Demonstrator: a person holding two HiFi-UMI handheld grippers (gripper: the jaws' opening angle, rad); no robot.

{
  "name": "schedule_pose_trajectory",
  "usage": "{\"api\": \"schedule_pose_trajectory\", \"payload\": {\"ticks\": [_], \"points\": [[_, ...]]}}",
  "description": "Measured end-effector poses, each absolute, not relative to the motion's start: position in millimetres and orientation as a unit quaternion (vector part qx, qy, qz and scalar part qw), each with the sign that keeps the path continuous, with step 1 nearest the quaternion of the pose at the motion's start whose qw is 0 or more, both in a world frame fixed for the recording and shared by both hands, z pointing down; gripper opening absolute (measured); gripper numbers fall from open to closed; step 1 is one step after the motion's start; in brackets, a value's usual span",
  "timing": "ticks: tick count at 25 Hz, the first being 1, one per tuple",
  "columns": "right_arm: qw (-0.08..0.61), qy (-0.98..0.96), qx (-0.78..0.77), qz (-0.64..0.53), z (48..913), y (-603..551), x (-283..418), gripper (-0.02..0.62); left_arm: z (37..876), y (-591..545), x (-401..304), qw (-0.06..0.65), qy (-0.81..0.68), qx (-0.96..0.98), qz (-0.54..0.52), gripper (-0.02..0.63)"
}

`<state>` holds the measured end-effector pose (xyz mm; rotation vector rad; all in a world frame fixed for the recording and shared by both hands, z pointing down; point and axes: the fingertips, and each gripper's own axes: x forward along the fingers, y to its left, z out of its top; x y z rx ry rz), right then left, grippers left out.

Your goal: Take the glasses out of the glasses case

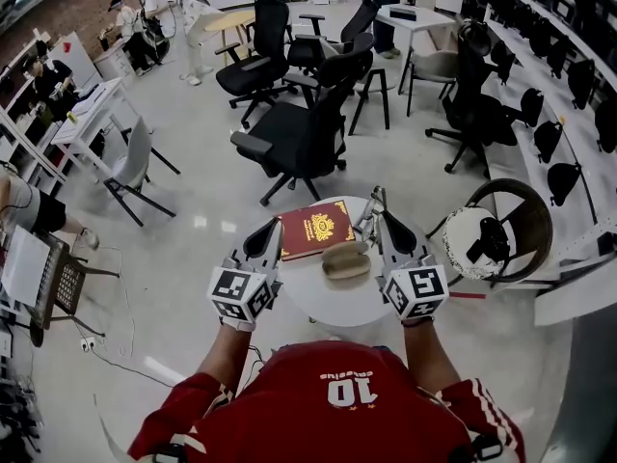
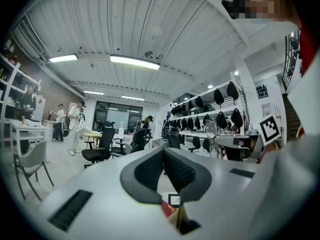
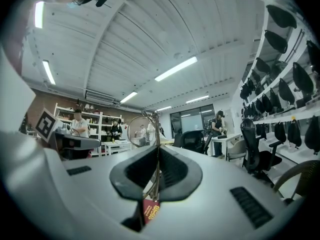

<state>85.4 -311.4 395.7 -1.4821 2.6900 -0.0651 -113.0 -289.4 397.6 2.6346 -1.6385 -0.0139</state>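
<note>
A beige glasses case (image 1: 345,261) lies on the round white table (image 1: 328,302), just in front of a red book (image 1: 315,228). I cannot tell whether its lid is open. My right gripper (image 1: 378,212) is raised over the table's far right edge and is shut on thin metal-framed glasses (image 1: 367,214). In the right gripper view the glasses (image 3: 150,129) stand upright, pinched between the jaws of that gripper (image 3: 158,156), one round lens to the left. My left gripper (image 1: 271,231) hovers at the book's left edge. Its jaws (image 2: 164,156) are shut with nothing between them.
Black office chairs (image 1: 301,133) stand just beyond the table. A round wicker chair (image 1: 506,228) with a white cushion is close on the right. Shelves with black bags (image 1: 559,85) line the right wall. People and desks are at the far left.
</note>
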Motion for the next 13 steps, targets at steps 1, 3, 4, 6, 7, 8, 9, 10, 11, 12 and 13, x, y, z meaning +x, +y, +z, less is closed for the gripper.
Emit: {"api": "schedule_pose_trajectory", "payload": {"ticks": [1,3,4,6,7,8,9,10,11,12,13], "points": [[0.035,0.876,-0.481,-0.022,395.9,-311.3,85.4,0.025,397.7,-289.7,-112.4,0.020,-0.527,0.849,-0.005,0.008],[0.036,0.876,-0.480,-0.025,396.2,-311.4,85.2,0.025,397.4,-290.6,-112.0,0.021,-0.526,0.850,-0.005,0.008],[0.036,0.877,-0.479,-0.026,396.2,-311.4,84.8,0.025,397.0,-291.1,-112.3,0.021,-0.526,0.851,-0.004,0.008],[0.036,0.877,-0.478,-0.026,396.1,-311.7,84.0,0.025,396.4,-292.3,-112.5,0.022,-0.524,0.851,-0.004,0.008],[0.036,0.877,-0.478,-0.025,396.2,-312.0,84.1,0.025,396.3,-292.9,-112.0,0.023,-0.523,0.852,-0.004,0.008],[0.035,0.877,-0.478,-0.026,396.5,-312.5,84.6,0.025,396.4,-293.6,-111.1,0.024,-0.522,0.853,-0.004,0.008],[0.035,0.877,-0.478,-0.026,396.7,-313.2,85.2,0.025,396.6,-294.5,-110.0,0.024,-0.521,0.853,-0.004,0.008],[0.035,0.877,-0.479,-0.027,396.9,-314.0,85.8,0.025,396.9,-295.3,-109.0,0.025,-0.520,0.854,-0.003,0.008],[0.035,0.877,-0.479,-0.028,397.0,-314.8,86.3,0.025,397.0,-296.0,-108.0,0.025,-0.520,0.854,-0.003,0.008],[0.035,0.877,-0.479,-0.029,397.1,-315.5,86.8,0.025,396.9,-296.6,-107.0,0.024,-0.519,0.855,-0.002,0.008],[0.035,0.876,-0.479,-0.029,397.2,-316.3,87.3,0.025,396.8,-297.1,-106.1,0.024,-0.518,0.855,-0.002,0.008]]}}
